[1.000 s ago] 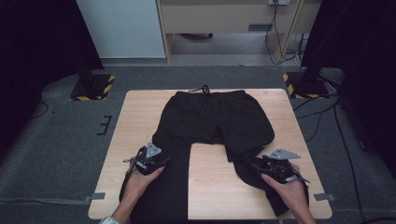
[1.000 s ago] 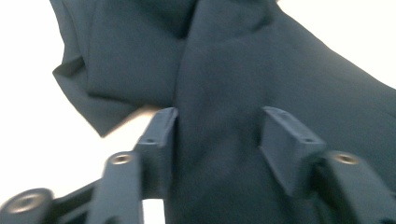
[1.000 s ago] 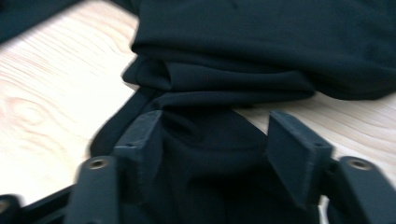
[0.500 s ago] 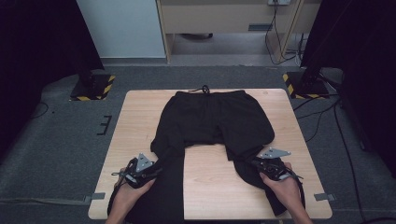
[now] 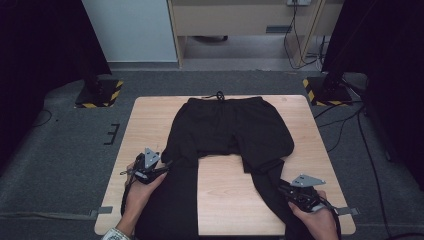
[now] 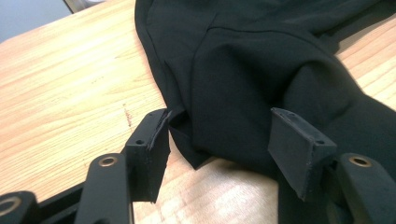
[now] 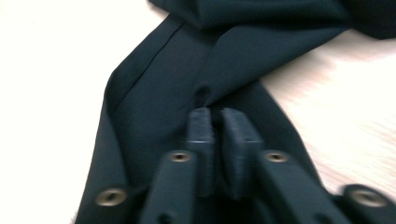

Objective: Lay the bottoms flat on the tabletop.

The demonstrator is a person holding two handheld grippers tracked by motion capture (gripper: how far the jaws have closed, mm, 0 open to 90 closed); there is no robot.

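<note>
- On the wooden table (image 5: 150,115) lie black pants (image 5: 225,130), spread flat with the waist at the far side and the two legs running toward the person.
- At the left leg, the left gripper (image 6: 219,135) has its jaws wide apart. One jaw sits at the edge of the cloth, and a bump of cloth lies between them.
- At the right leg, the right gripper (image 7: 217,123) has its jaws pressed together on a small fold of the pants.
- From above, the left gripper (image 5: 150,167) sits farther up the table than the right gripper (image 5: 300,192).
</note>
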